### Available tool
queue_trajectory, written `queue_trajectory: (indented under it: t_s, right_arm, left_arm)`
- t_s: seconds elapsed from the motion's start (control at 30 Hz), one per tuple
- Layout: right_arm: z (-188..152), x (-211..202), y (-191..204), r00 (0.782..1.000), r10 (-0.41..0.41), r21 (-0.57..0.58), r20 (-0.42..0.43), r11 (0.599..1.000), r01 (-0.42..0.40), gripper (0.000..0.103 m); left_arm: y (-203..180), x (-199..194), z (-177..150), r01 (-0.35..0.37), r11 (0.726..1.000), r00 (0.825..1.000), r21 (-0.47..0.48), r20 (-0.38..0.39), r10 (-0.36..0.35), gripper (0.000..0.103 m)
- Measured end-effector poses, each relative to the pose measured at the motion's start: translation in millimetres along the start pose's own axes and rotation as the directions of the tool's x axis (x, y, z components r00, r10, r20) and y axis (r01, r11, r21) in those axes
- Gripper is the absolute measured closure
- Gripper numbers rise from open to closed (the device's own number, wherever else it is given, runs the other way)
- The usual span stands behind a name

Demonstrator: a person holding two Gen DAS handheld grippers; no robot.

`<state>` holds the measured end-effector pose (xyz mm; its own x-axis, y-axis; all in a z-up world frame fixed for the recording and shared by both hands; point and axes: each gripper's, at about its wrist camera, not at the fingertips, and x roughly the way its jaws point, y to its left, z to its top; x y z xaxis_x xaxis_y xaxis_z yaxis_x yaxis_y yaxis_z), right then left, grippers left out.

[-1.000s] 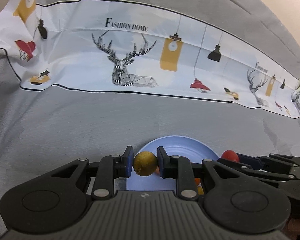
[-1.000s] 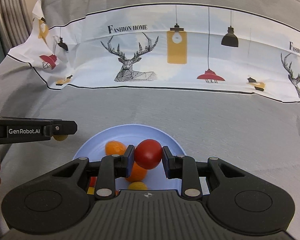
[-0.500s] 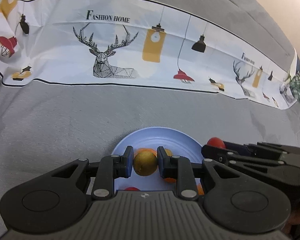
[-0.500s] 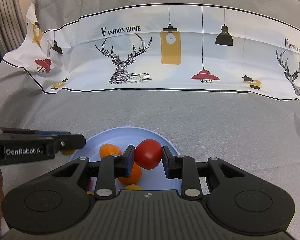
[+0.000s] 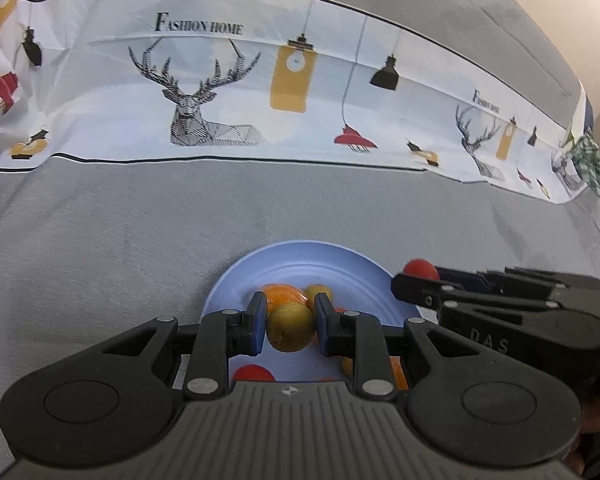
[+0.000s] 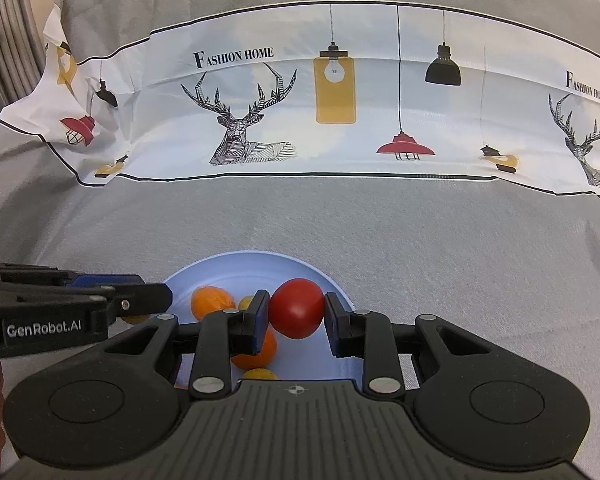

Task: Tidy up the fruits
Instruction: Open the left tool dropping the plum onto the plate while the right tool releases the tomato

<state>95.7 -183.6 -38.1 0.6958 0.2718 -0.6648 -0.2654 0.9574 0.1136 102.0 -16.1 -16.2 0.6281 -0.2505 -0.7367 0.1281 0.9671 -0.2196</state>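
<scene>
A light blue plate [image 5: 340, 268] lies on the grey cloth, also in the right wrist view [image 6: 256, 266]. It holds several fruits: an orange [image 5: 282, 293], a small yellow fruit [image 5: 319, 292], a red one [image 5: 252, 372]. My left gripper [image 5: 291, 326] is shut on a yellow-green fruit [image 5: 291, 327] just above the plate. My right gripper [image 6: 296, 314] is shut on a red tomato [image 6: 296, 308] above the plate's right part, with oranges [image 6: 210, 300] below it. Each gripper shows from the side in the other's view [image 5: 480, 296] [image 6: 60, 304].
A white printed cloth with deer and lamps [image 6: 340, 112] lies across the back of the grey surface [image 6: 420, 224]. A green checked cloth [image 5: 598, 168] is at the far right. Grey curtains [image 6: 4, 32] hang at far left.
Both grippers have moved in over the plate with their fruits still held. More fruit on the plate now shows under the left gripper.
</scene>
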Motion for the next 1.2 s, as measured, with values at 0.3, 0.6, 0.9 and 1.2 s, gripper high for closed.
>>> queue_trajectory:
  t_s: [0.3, 0.6, 0.9, 1.2]
  right_arm:
    - [-1.3, 3.5, 1.1, 1.000, -0.008, 0.000, -0.005, 1.000, 0.008, 0.073]
    - [-0.9, 4.7, 2.6, 1.000, -0.010, 0.000, -0.007, 1.000, 0.010, 0.072]
    - [-1.6, 5.8, 0.8, 1.000, -0.006, 0.000, -0.006, 1.000, 0.006, 0.072]
    - [1.5, 3.0, -0.4, 1.000, -0.025, 0.014, 0.005, 1.000, 0.025, 0.059]
  left_arm:
    - [-7.0, 1.8, -3.0, 0.012, 0.999, 1.000, 0.036, -0.010, -0.012, 0.075]
    - [-9.1, 1.8, -3.0, 0.017, 0.999, 1.000, 0.035, -0.008, -0.017, 0.075]
    - [-10.6, 1.3, -3.4, 0.018, 0.999, 1.000, 0.034, -0.006, -0.018, 0.075]
    - [-6.0, -6.3, -1.9, 0.004, 0.999, 1.000, 0.035, 0.011, -0.005, 0.068]
